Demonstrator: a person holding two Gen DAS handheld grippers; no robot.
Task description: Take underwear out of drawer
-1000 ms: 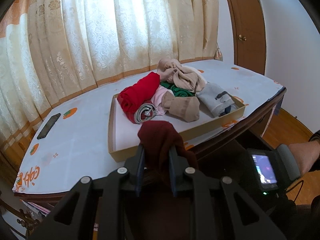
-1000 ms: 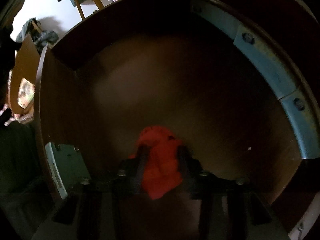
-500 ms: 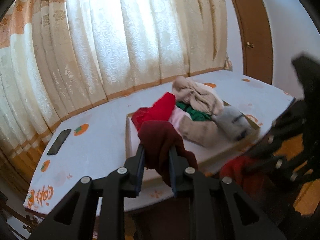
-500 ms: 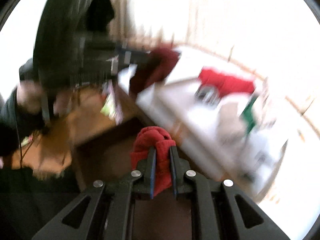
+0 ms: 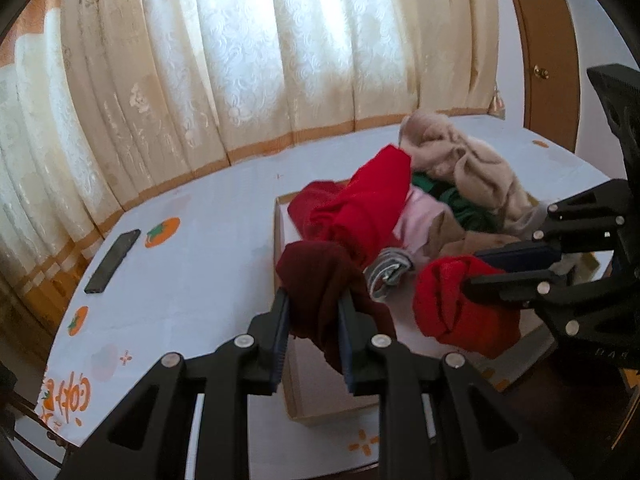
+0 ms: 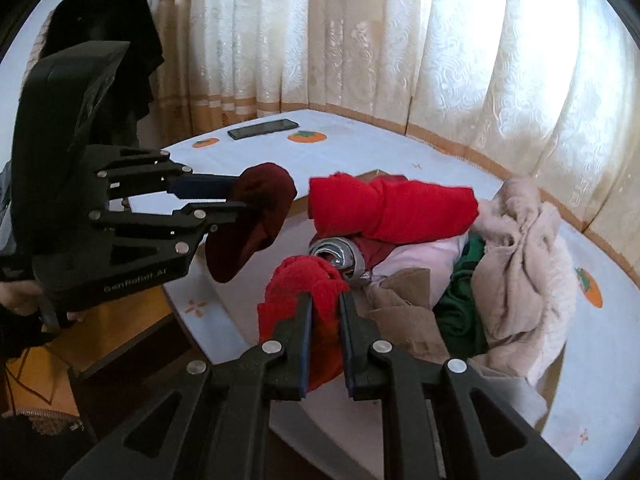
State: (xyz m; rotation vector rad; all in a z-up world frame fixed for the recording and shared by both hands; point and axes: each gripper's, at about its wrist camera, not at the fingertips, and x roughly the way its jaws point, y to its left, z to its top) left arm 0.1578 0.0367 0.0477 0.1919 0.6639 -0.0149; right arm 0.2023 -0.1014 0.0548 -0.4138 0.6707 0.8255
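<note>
Both tongs grip underwear (red, maroon)

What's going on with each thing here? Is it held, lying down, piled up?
Left gripper: shut on the dark red underwear.
Dark red underwear: bunched, held up in the air.
Right gripper: shut on the bright red underwear.
Bright red underwear: bunched, held up.
Cardboard tray: on the table, filled with clothes.
Clothes pile: heaped and crumpled.
Phone: lying flat, screen dark.
Curtains: drawn closed.
</note>
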